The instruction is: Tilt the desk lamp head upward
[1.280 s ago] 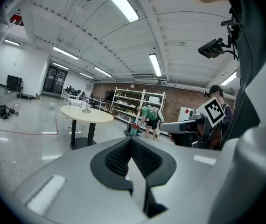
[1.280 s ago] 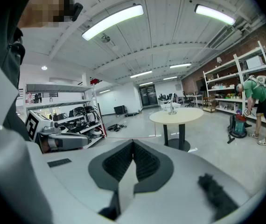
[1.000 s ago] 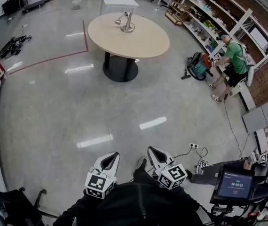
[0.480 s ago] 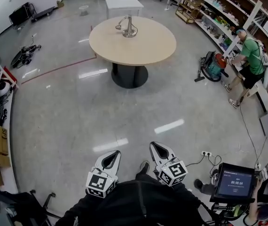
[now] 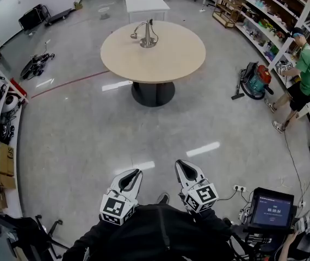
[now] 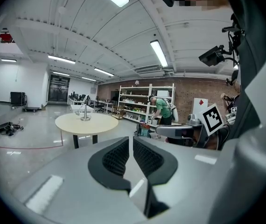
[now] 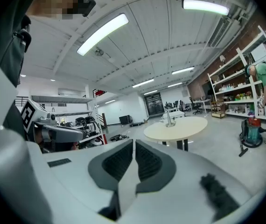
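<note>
The left gripper [image 6: 130,140] has its two black ribbed pads [image 6: 115,157] standing a sliver apart. Its jaws have just been opening, and nothing lies between them. The right gripper [image 7: 134,143] has its jaws clenched together on nothing. Both grippers are held low and close to the person's dark-clothed body, side by side. Each carries a white cube with black square markers, and each points toward twelve o'clock across a bare, glossy grey floor.

Straight ahead at twelve o'clock, well apart from both grippers, stands a round beige table on a black pedestal base [image 5: 168,56]. The silver metal desk lamp [image 5: 146,34] stands upright on that tabletop, toward its eleven o'clock edge. Its arm bends over and its head hangs toward nine o'clock, facing down at the table.

Beyond the round table, at twelve o'clock, is a small white square table [image 5: 147,4]. A red tape line on the floor [image 5: 70,81] runs out from the round table toward nine o'clock.

At two o'clock a person in a green shirt [image 5: 307,64] bends at long white shelving [image 5: 264,23] along a brick wall. A red and teal vacuum cleaner [image 5: 254,79] rests on the floor just beside that person. At three o'clock from the right gripper, near it, a dark screen with a blue display [image 5: 271,211] faces upward.
</note>
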Action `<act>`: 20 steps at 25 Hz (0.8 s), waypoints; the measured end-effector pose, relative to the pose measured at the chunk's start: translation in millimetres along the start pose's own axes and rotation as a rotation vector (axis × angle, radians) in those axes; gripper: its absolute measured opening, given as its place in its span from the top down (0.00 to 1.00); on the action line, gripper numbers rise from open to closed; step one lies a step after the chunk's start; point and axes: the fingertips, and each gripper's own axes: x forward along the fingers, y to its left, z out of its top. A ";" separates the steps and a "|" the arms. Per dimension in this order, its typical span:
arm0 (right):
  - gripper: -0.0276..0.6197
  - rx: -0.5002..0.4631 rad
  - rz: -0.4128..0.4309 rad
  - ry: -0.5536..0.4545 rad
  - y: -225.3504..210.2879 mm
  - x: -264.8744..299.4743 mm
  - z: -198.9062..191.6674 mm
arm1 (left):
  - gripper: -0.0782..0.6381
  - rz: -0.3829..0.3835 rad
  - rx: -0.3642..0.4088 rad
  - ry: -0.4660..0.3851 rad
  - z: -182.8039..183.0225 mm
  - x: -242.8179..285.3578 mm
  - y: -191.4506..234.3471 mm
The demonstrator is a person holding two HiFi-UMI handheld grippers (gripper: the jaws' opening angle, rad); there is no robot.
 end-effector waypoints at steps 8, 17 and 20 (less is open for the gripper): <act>0.96 0.002 -0.037 0.009 -22.0 44.0 -1.1 | 0.85 -0.012 -0.038 0.009 -5.6 30.8 41.7; 0.96 -0.037 -0.187 0.024 -43.8 127.8 19.3 | 0.86 -0.130 -0.067 -0.037 12.4 83.1 139.1; 0.96 -0.055 -0.216 0.033 -38.3 157.2 36.8 | 0.86 -0.143 -0.098 -0.043 20.5 84.5 174.1</act>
